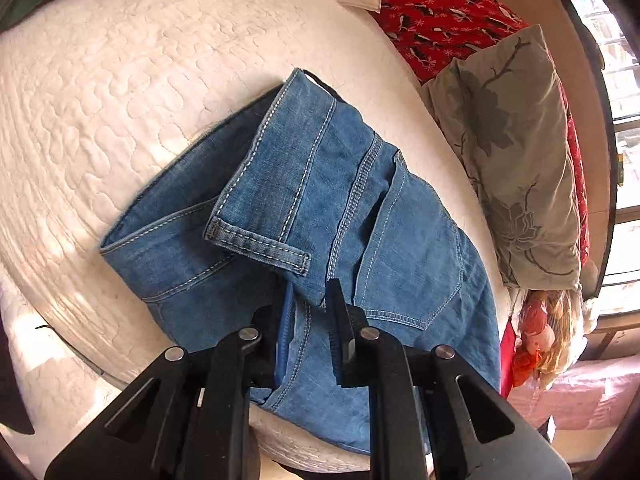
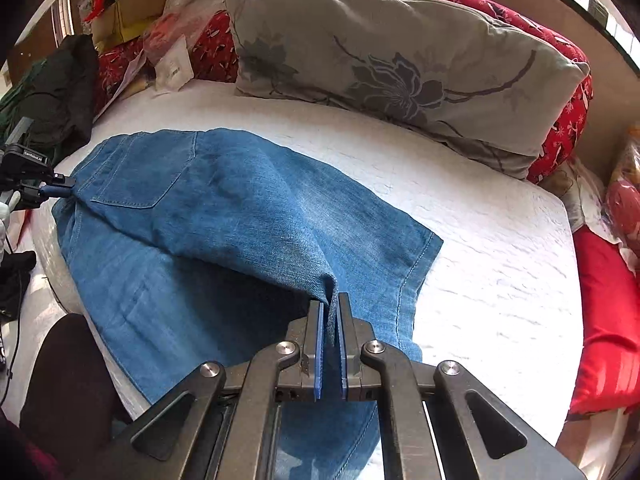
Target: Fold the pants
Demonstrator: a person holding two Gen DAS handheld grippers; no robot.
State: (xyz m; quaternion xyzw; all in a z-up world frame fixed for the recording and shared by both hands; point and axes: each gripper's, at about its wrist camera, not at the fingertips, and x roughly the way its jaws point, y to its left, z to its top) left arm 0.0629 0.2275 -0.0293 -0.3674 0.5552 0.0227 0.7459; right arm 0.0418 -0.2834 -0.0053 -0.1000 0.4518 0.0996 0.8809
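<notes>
Blue denim pants (image 1: 320,208) lie on a white quilted bed, waistband and back pocket up in the left wrist view. My left gripper (image 1: 308,300) is shut on the waist fabric near the centre seam; it also shows far left in the right wrist view (image 2: 60,190). In the right wrist view the pants (image 2: 224,208) stretch across the bed, one leg laid over the other. My right gripper (image 2: 330,304) is shut on a pinched fold of the upper leg near its hem, lifting it slightly.
The white quilted bed (image 2: 480,240) spreads to the right. A grey floral pillow (image 2: 380,64) and red bedding (image 2: 568,120) line the far edge. Dark clothes (image 2: 60,92) and clutter sit at the far left. A red cushion (image 2: 604,320) lies at the right.
</notes>
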